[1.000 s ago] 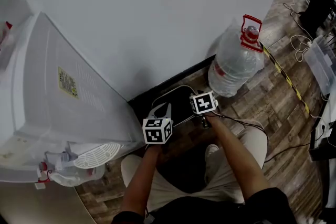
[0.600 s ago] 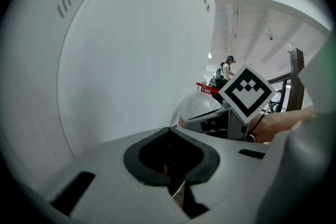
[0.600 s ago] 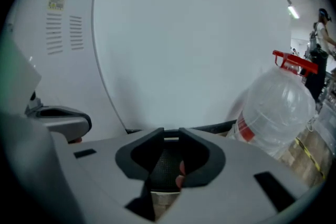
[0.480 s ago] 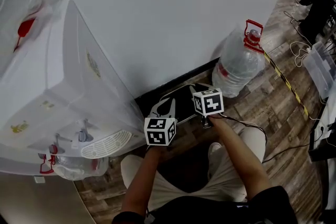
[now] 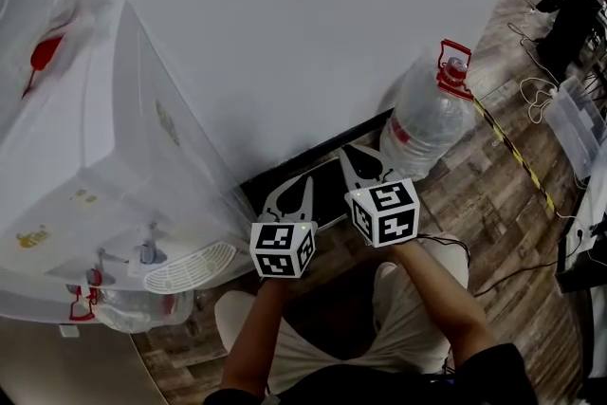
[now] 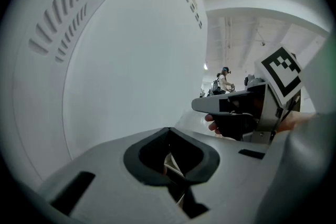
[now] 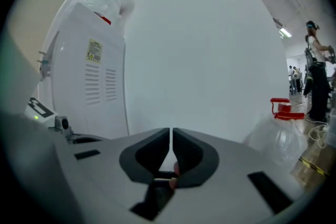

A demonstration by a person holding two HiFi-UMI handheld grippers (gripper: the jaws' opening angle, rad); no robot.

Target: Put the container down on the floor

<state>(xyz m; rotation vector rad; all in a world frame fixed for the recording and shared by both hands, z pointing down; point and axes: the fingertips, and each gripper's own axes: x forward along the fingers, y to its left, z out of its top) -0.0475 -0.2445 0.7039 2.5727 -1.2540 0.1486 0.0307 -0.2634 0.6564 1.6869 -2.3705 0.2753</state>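
The container is a large clear water jug (image 5: 427,123) with a red cap and handle. It stands on the wood floor against the white wall, and it also shows at the right of the right gripper view as the jug (image 7: 278,136). My left gripper (image 5: 302,182) is held over the person's lap and points at the wall base, its jaws shut on nothing. My right gripper (image 5: 351,152) is beside it, a short way left of the jug and not touching it, also shut and empty. Both the left gripper (image 6: 169,131) and the right gripper (image 7: 171,131) face the bare wall.
A white water dispenser (image 5: 114,194) wrapped in plastic fills the left side. A black flat pad (image 5: 327,194) lies on the floor by the black baseboard. Yellow-black tape (image 5: 517,147), cables and a clear plastic box (image 5: 583,114) lie to the right. The person's legs are below the grippers.
Both grippers have risen toward the camera, and the right one's jaws now show pointing at the wall. The head view tilted up, showing more of the dispenser. The jug has not moved.
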